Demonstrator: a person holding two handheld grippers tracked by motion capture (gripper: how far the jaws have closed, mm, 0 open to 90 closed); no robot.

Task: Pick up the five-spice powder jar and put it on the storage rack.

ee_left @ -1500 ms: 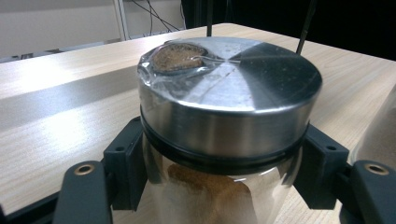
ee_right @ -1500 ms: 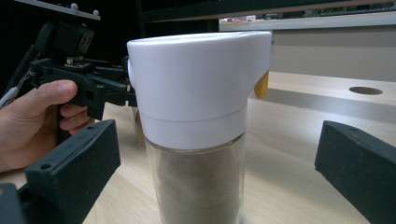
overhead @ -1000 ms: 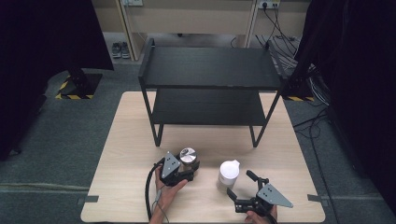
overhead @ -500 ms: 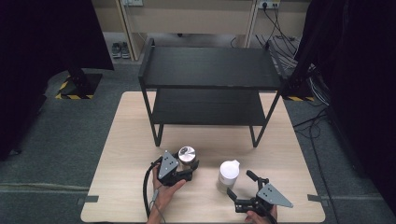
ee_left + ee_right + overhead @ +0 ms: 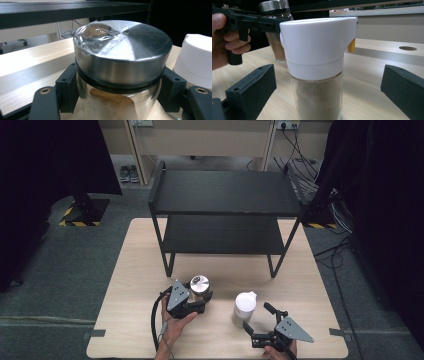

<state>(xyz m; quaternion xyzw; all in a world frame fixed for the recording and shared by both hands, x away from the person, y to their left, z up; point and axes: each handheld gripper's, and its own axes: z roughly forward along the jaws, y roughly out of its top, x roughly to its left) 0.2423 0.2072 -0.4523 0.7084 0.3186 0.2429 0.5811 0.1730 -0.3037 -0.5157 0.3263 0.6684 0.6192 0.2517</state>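
A glass jar of brown powder with a shiny metal lid (image 5: 199, 284) (image 5: 125, 50) sits between the jaws of my left gripper (image 5: 198, 296) (image 5: 117, 100), which is shut on its neck just under the lid. Clear tape lies across the lid. To its right a glass jar with a white pour cap (image 5: 244, 307) (image 5: 317, 50) stands upright on the table. My right gripper (image 5: 256, 318) (image 5: 327, 95) is open, its jaws either side of this jar and apart from the glass. The right gripper view also shows the left gripper (image 5: 249, 22) holding the metal-lidded jar (image 5: 274, 10).
A black two-tier shelf rack (image 5: 225, 192) stands on the far half of the light wooden table (image 5: 140, 270). The white-capped jar (image 5: 197, 60) is close to the right of the held jar. Dark curtains and cables surround the table.
My left gripper has risen a little with the metal-lidded jar in it. The right gripper and the white-capped jar have stayed put.
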